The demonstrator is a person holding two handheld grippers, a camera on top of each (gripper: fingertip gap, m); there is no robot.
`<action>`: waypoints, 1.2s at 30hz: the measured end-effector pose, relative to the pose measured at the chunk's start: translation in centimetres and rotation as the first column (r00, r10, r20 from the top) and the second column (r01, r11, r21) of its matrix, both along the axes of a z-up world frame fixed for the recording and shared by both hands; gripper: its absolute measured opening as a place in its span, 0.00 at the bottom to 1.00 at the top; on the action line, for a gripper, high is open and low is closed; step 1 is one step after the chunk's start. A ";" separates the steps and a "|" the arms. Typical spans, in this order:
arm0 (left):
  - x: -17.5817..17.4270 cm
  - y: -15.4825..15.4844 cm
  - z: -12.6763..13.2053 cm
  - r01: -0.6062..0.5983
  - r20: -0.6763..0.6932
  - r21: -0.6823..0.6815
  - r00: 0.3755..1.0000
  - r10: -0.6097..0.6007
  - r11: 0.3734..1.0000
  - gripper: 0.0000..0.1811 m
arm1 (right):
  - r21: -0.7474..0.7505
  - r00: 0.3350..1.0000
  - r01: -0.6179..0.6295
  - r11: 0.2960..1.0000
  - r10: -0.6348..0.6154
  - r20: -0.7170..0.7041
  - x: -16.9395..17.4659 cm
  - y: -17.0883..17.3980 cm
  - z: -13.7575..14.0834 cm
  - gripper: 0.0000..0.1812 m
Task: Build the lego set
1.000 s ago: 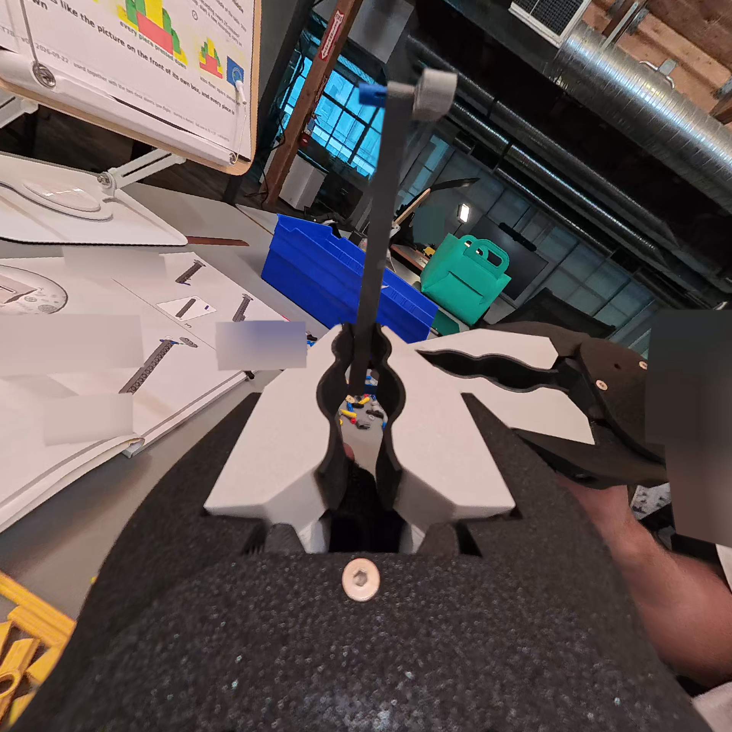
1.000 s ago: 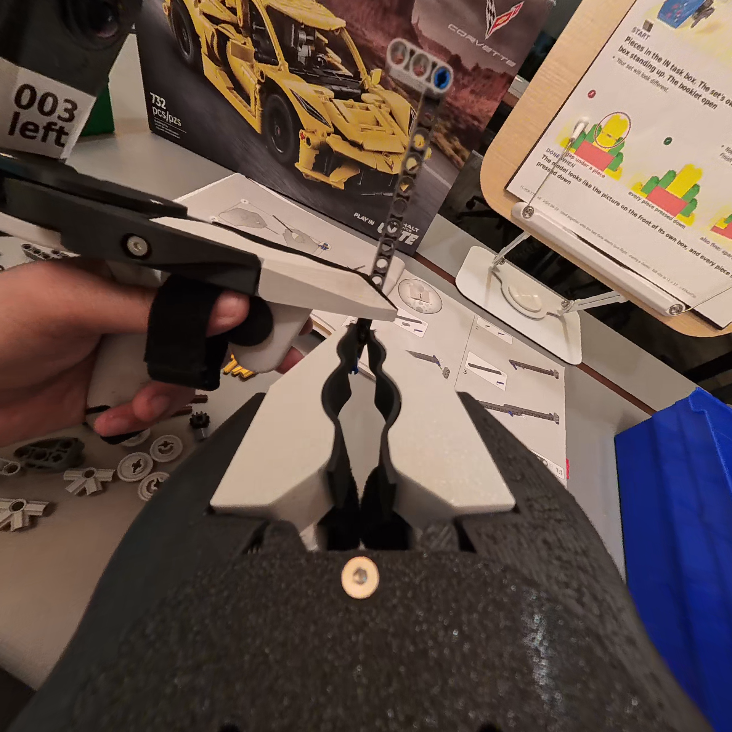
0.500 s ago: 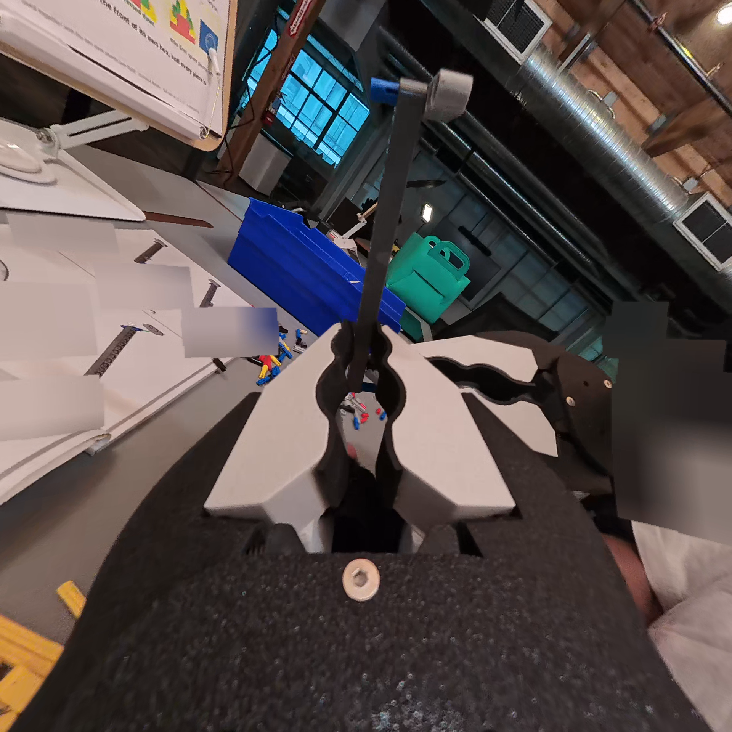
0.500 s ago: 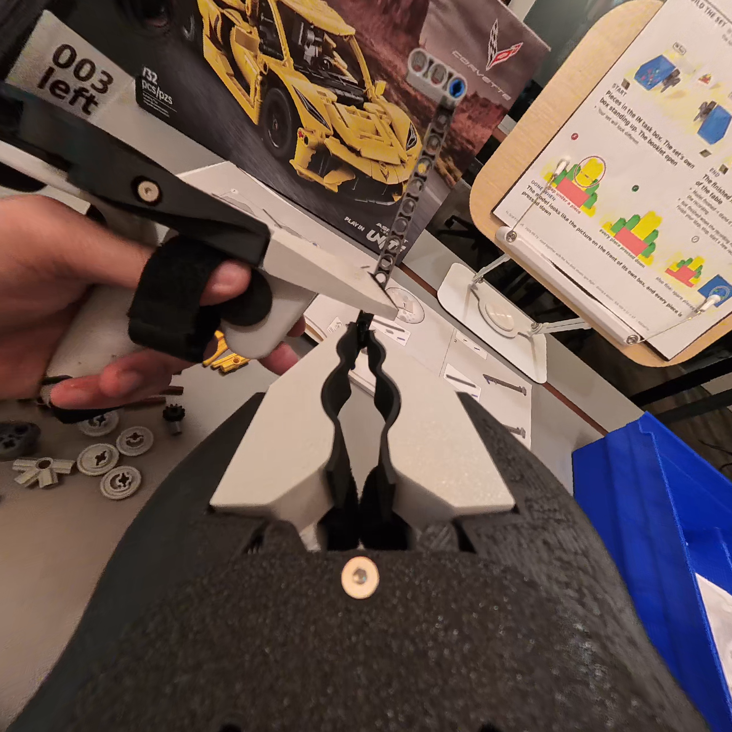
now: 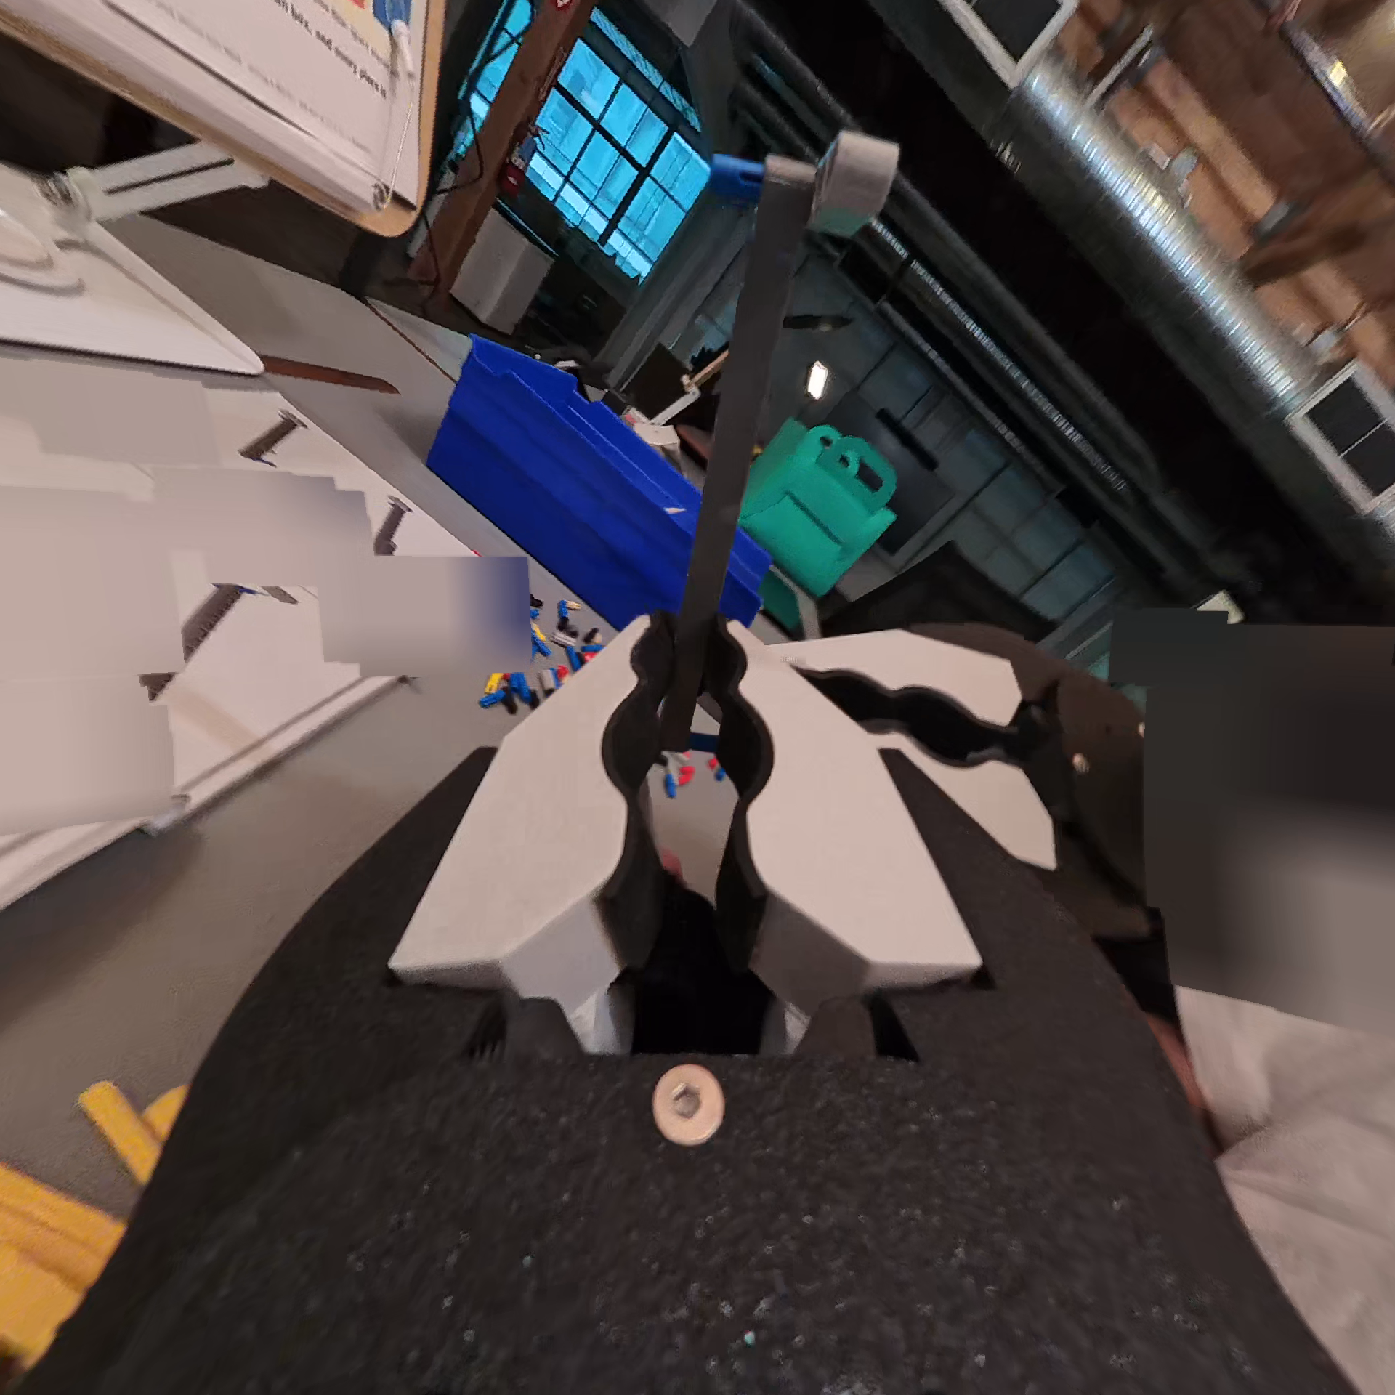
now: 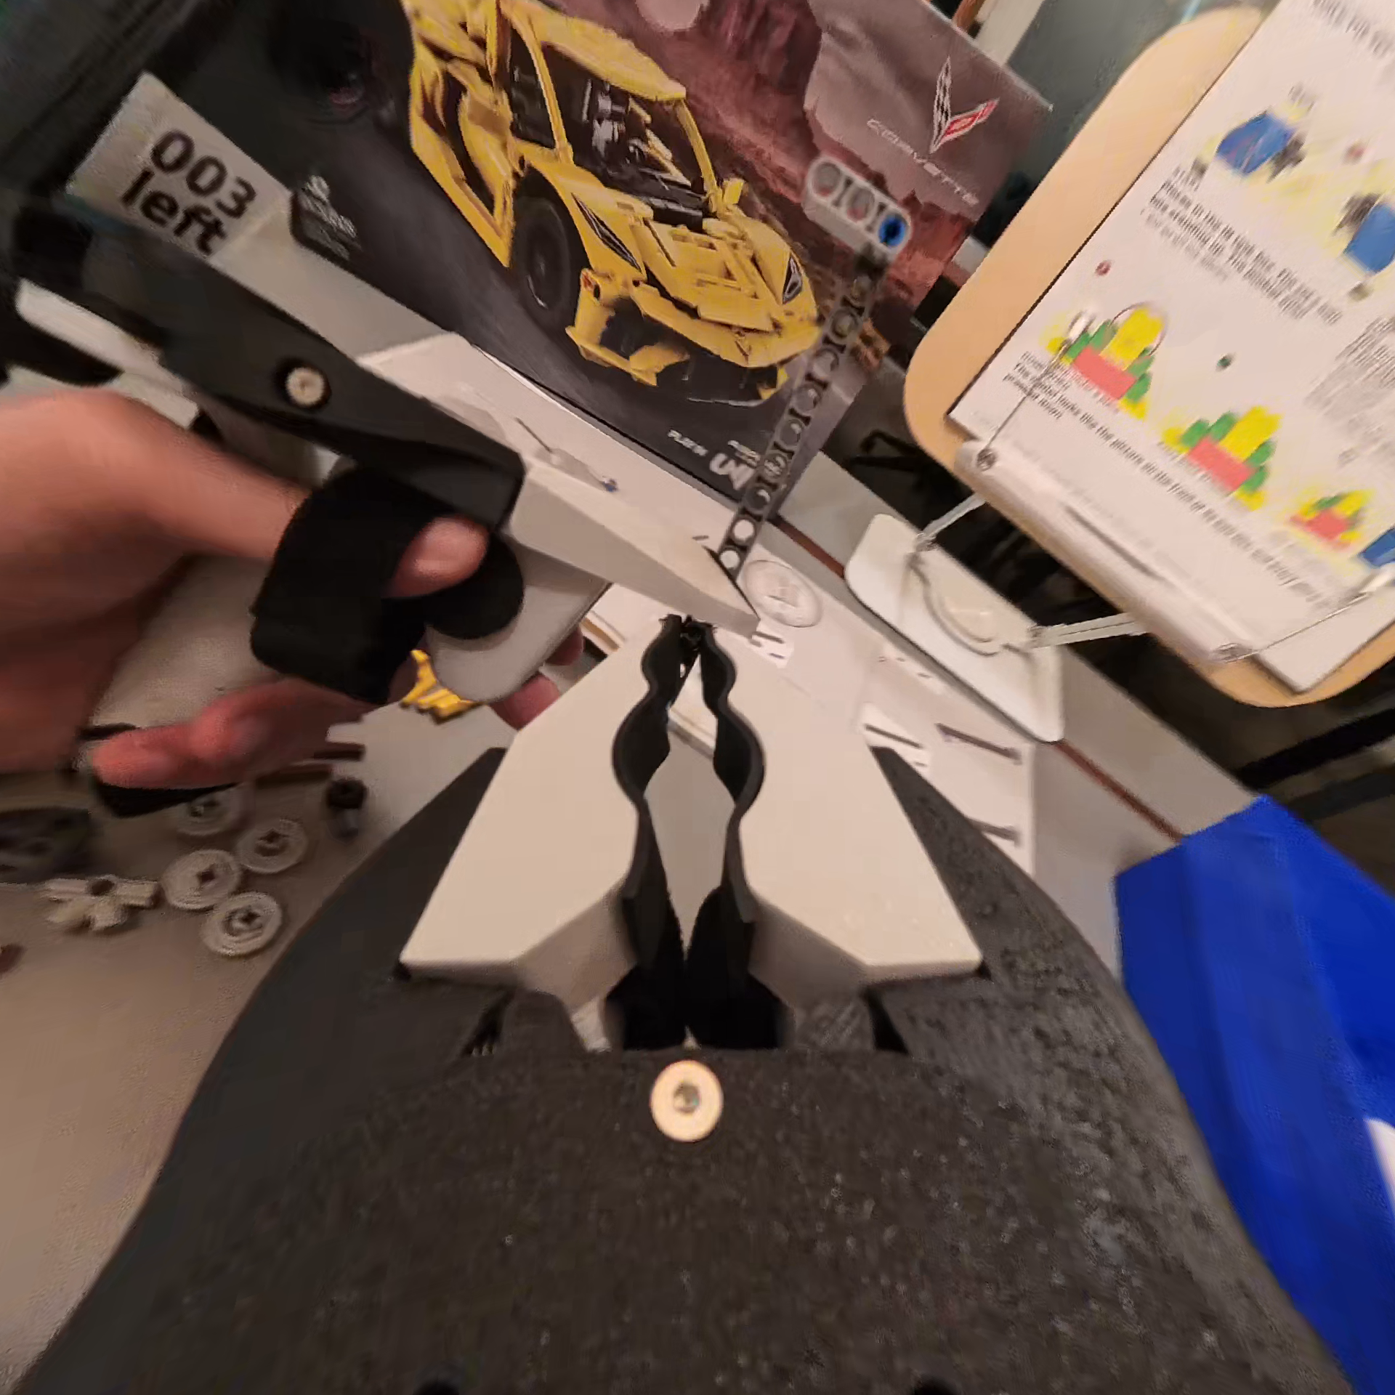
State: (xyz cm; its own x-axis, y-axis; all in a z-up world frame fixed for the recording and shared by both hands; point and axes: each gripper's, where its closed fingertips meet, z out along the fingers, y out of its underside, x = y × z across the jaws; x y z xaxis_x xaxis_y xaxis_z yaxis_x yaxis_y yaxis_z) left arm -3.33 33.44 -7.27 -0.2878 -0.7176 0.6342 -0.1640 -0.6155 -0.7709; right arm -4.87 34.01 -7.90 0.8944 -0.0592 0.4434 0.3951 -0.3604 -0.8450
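Items bearing writing, wording not reproduced:
- Set box [image 6: 604, 249], yellow car picture: brand emblem, printed lines.
- White sticker [image 6: 189, 196] on the left hand-held gripper [image 6: 725, 596]: printed characters.
- Instruction sheet [image 6: 1208, 340] on stand: blurred print.

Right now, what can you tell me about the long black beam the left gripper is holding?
The long black beam is a thin, straight plastic strip with a row of round holes along its length, seen in the right wrist view. It stands nearly upright, leaning slightly. Its lower end is clamped between the tips of the left gripper. At its top sit a short grey beam and a blue pin. Nothing else touches it; the right gripper sits just below it.
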 end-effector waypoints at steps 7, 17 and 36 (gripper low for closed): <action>-0.4 -0.1 1.3 0.117 0.102 -0.311 0.991 -0.089 0.943 0.07 | 0.101 0.998 0.003 0.995 -0.009 0.056 -0.5 -0.2 1.2 0.03; -0.3 -0.3 1.1 0.105 0.092 -0.279 0.992 -0.082 0.954 0.07 | 0.141 1.000 -0.001 0.990 0.005 -0.029 -0.4 -0.6 0.9 0.02; -0.3 0.0 1.3 0.041 0.072 -0.190 0.997 -0.028 0.981 0.04 | 0.198 1.000 -0.008 0.980 0.007 0.006 -0.4 -0.4 1.0 0.02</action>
